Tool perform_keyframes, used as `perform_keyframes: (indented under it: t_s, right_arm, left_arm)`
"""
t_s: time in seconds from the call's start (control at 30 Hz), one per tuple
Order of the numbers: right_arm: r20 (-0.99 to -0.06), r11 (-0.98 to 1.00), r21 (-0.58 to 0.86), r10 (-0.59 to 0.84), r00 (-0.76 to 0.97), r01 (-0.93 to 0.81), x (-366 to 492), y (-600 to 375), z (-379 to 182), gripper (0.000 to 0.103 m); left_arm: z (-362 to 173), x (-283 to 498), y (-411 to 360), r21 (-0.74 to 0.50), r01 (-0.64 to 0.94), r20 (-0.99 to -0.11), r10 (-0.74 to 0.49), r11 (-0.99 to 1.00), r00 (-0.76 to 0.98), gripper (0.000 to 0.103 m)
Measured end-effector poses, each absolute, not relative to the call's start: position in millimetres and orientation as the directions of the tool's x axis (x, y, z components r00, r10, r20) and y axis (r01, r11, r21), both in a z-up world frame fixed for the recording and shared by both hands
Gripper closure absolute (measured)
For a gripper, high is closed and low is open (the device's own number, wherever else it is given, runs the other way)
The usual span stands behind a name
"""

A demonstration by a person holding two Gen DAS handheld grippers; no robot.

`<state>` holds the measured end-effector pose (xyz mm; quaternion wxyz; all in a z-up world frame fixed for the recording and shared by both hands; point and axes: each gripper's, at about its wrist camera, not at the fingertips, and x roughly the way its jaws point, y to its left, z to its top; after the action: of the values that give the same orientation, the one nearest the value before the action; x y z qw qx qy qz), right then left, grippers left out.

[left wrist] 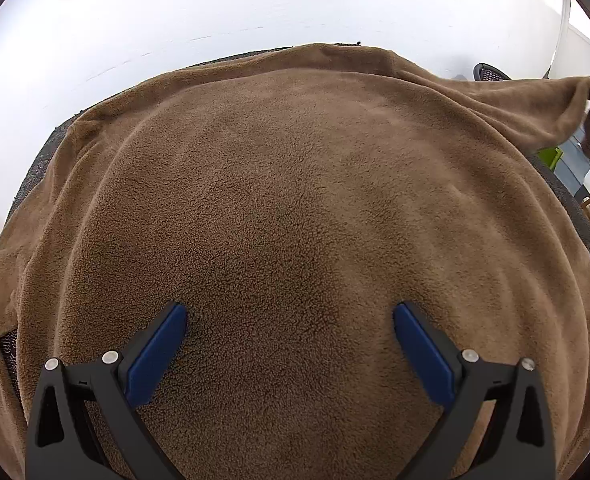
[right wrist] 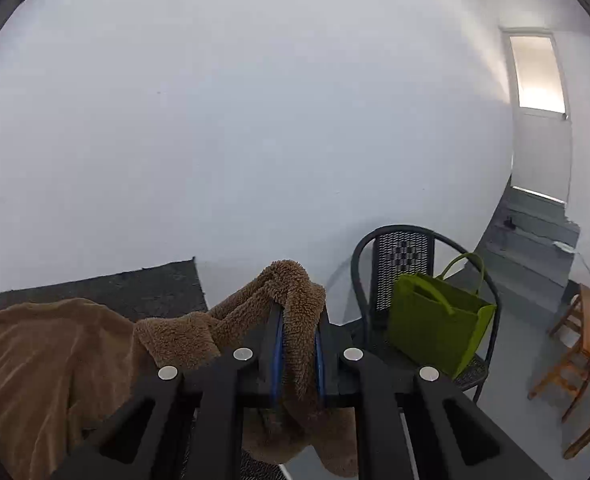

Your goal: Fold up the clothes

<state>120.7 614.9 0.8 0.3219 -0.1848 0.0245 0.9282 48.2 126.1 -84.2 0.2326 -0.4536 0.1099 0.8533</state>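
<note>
Right hand-held gripper (right wrist: 298, 344) clenches a fuzzy fold of one brown fleece garment (left wrist: 295, 208), lifted off the dark woven counter (right wrist: 135, 286). Left hand-held gripper (left wrist: 291, 320) hovers released, blue pads (left wrist: 157, 356) spread, over the flat fleece.

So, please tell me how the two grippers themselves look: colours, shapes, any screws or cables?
The left gripper and the right gripper look the same: two black plastic fingers with triangular cut-outs and flat blue pads on the inner faces. Round silver screw heads sit on top, two on each finger. No cables, markings, hands or sleeves are visible.
</note>
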Motion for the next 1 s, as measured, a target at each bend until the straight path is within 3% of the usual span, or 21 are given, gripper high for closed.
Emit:
perform_keyframes:
  t_s: [0.07, 0.1, 0.2, 0.23, 0.33, 0.43, 0.53, 0.67, 0.77, 0.83, 1.0]
  right_arm:
    - [-0.434, -0.834, -0.071, 0.520, -0.735, -0.548, 103, 613, -11, 0.085]
    - [-0.481, -0.862, -0.055, 0.465, -0.743, -0.504, 95, 612, -18, 0.076]
    - [-0.547, -0.904, -0.051, 0.381, -0.746, -0.424, 86, 595, -41, 0.017]
    - [-0.546, -0.904, -0.053, 0.382, -0.746, -0.424, 88, 589, -46, 0.016]
    - [-0.554, -0.903, -0.022, 0.368, -0.746, -0.429, 98, 581, -55, 0.016]
    - [-0.586, -0.944, 0.042, 0.243, -0.773, -0.329, 95, 567, -62, 0.016]
    - [-0.631, -0.926, 0.352, -0.128, -0.765, -0.134, 83, 561, -76, 0.016]
    - [-0.541, -0.724, 0.689, -0.478, -0.692, -0.039, 44, 555, -107, 0.016]
    - [-0.538, -0.656, 0.750, -0.529, -0.656, -0.085, 15, 552, -130, 0.021]
    - [-0.571, -0.662, 0.739, -0.512, -0.641, -0.130, 2, 551, -141, 0.048]
    - [-0.574, -0.613, 0.759, -0.470, -0.670, -0.220, -10, 560, -161, 0.058]
  left_arm:
    - [-84, 48, 126, -0.025, -0.496, -0.825, 0.298, -0.868, -0.480, 0.000]
    - [-84, 48, 126, -0.025, -0.496, -0.825, 0.298, -0.868, -0.480, 0.000]
    - [-84, 48, 125, -0.027, -0.497, -0.825, 0.300, -0.867, -0.479, 0.000]
    - [-84, 48, 125, -0.027, -0.497, -0.825, 0.300, -0.868, -0.479, 0.000]
    - [-84, 48, 125, -0.027, -0.496, -0.825, 0.300, -0.868, -0.479, 0.000]
    - [-83, 49, 125, -0.028, -0.496, -0.825, 0.300, -0.868, -0.479, 0.000]
    - [-83, 48, 125, -0.029, -0.496, -0.824, 0.302, -0.868, -0.479, 0.000]
    - [-83, 48, 125, -0.032, -0.495, -0.824, 0.303, -0.868, -0.479, 0.000]
    - [-83, 48, 124, -0.034, -0.495, -0.823, 0.305, -0.868, -0.478, 0.000]
    - [-83, 48, 125, -0.036, -0.495, -0.823, 0.307, -0.868, -0.478, 0.000]
    - [-83, 47, 125, -0.039, -0.494, -0.823, 0.309, -0.868, -0.477, 0.000]
